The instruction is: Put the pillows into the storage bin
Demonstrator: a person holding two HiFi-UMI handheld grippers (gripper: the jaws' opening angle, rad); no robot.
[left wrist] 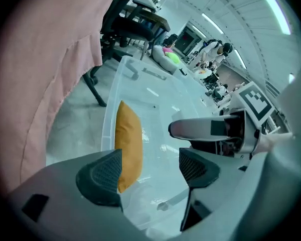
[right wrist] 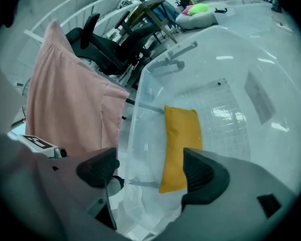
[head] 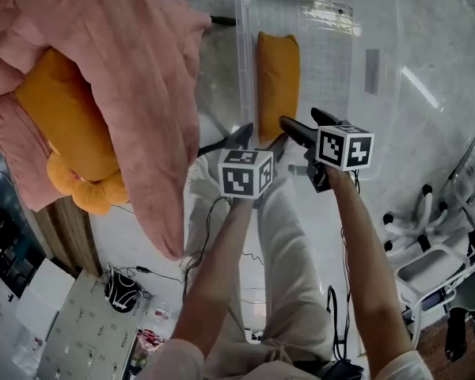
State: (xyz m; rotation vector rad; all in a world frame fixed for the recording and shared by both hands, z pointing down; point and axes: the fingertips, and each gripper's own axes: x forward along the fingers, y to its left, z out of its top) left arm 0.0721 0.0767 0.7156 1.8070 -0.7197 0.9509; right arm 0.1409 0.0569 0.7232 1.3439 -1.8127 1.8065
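A clear plastic storage bin (head: 380, 22) stands on the pale floor ahead. One orange pillow (head: 277, 81) stands on edge inside it, against its left wall. Two more orange pillows (head: 63, 121) lie at the left, wrapped in a pink blanket (head: 142, 70). My left gripper (head: 259, 139) hangs open at the bin's near edge with nothing between its pads (left wrist: 103, 177); the binned pillow (left wrist: 128, 144) shows beyond them. Beside it my right gripper (head: 305, 121) is open and empty too, over the bin's near left corner, looking at the same pillow (right wrist: 180, 144).
The pink blanket (right wrist: 75, 109) hangs down over a wooden furniture edge (head: 63, 228) at the left of the bin. A black office chair (right wrist: 105, 49) stands behind. A white chair base (head: 427, 236) is at the right. Cables and a desk with clutter (head: 79, 323) lie near my legs.
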